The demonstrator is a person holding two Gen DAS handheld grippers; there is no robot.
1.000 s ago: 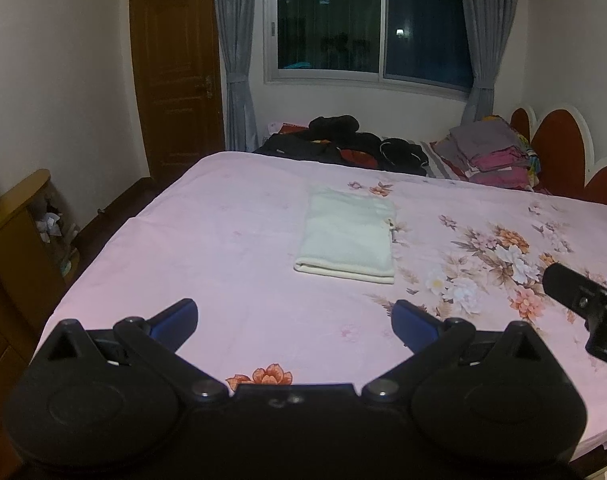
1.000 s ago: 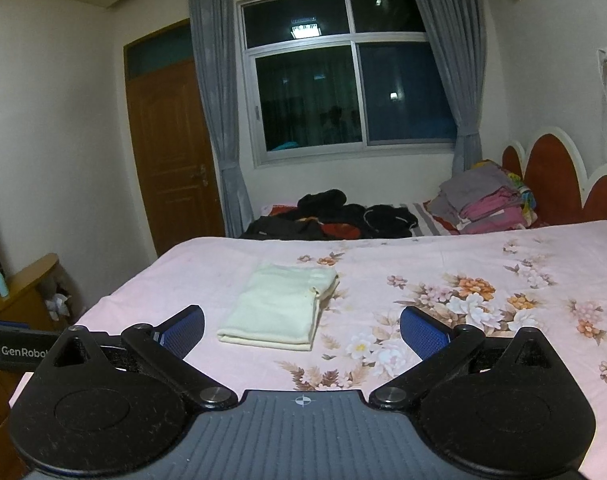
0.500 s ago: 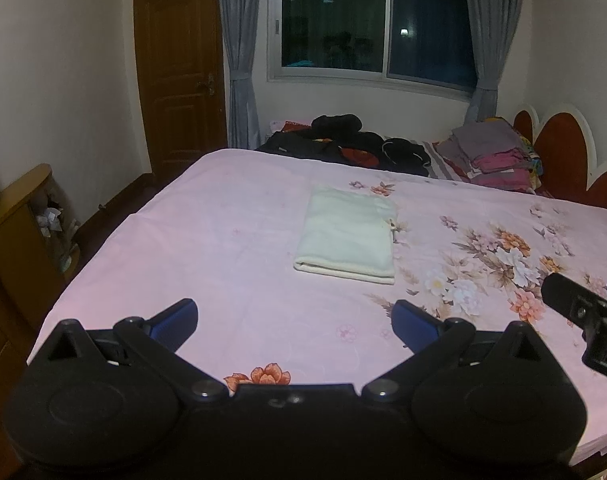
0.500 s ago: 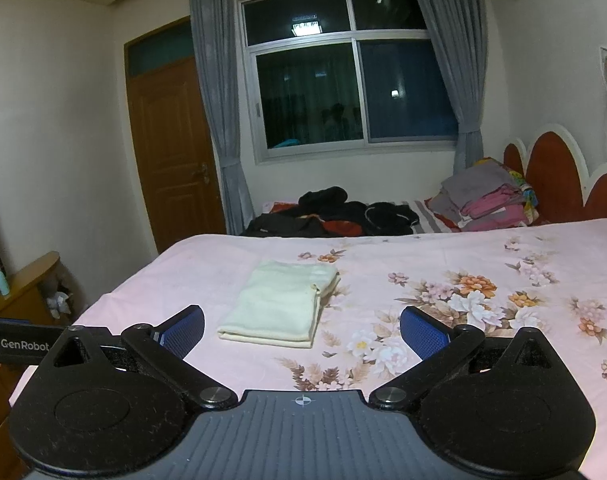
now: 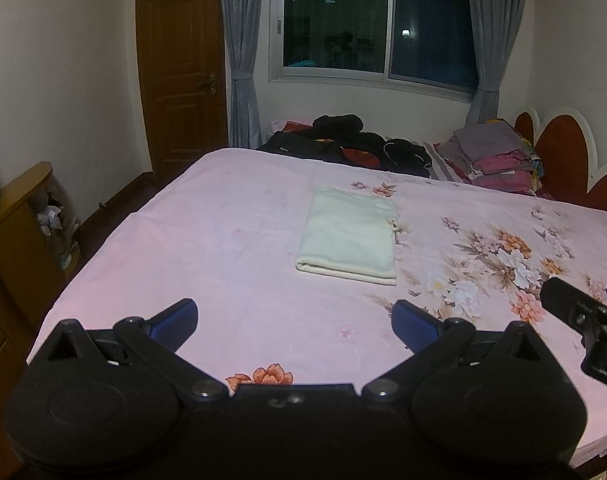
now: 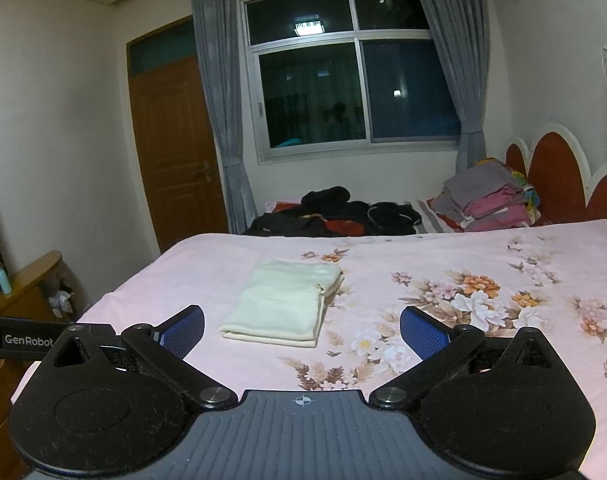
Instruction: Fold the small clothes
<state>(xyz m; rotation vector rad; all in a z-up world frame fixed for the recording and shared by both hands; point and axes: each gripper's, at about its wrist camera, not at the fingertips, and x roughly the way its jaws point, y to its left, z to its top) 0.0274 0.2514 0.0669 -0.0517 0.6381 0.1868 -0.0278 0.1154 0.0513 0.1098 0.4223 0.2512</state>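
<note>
- The pale cream garment (image 5: 349, 236) lay already folded into a neat flat rectangle on the pink floral bedsheet (image 5: 223, 240), its doubled edge towards the cameras.
- In the left wrist view it sat ahead of the left gripper (image 5: 293, 318), roughly in line with the gap between the jaws and well apart from them.
- In the right wrist view the same garment (image 6: 281, 304) sat ahead of the right gripper (image 6: 301, 326), a little towards the left jaw, again out of reach.
- Both grippers had their jaws spread wide, with nothing between the blue pads; neither touched cloth or sheet.
- The right gripper's tip showed at the right edge of the left wrist view, beside the left gripper and level with it.
- Judged from this layout, the fold of this piece looked finished: no loose sleeve or corner stuck out, and both tools were off it.
- A heap of dark clothes (image 5: 351, 142) lay far beyond the jaws at the bed's far edge, and a stack of grey and pink folded items (image 5: 495, 156) sat near the headboard (image 5: 563, 160).
- What remained, if anything, was probably to fetch another piece from the dark heap; whether those count as small clothes could not be told.
</note>
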